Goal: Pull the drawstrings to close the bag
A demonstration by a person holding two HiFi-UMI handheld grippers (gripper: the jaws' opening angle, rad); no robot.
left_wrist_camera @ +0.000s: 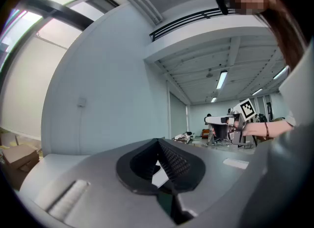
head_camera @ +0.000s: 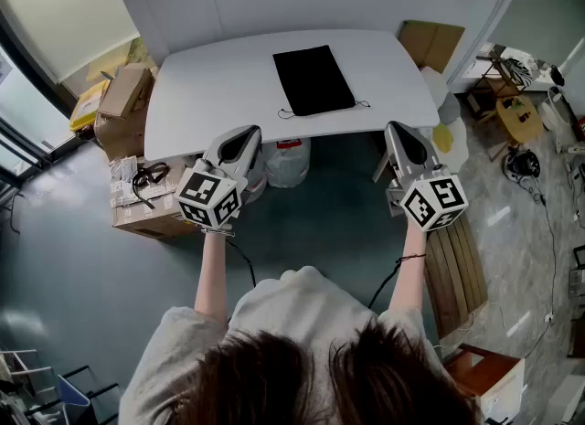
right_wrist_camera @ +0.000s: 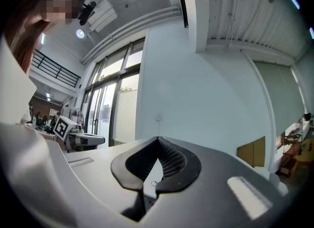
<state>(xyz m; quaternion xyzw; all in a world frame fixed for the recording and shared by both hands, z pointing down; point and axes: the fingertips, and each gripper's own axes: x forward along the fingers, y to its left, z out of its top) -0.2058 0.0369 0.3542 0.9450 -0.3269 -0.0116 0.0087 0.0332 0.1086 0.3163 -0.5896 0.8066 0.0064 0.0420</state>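
The bag is matt black cloth on a smooth white table, beside brown cardboard boxes

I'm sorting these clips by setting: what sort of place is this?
Probably an office or lab workroom rather than a home: a plain white table with a black drawstring bag on it, cardboard boxes stacked beside it, and ceiling strip lights.

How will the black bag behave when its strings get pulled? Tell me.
The black bag lies flat on the white table, so probably limp, light cloth. Its thin drawstrings trail loose: likely floppy. Pulled, it may slide on the smooth top.
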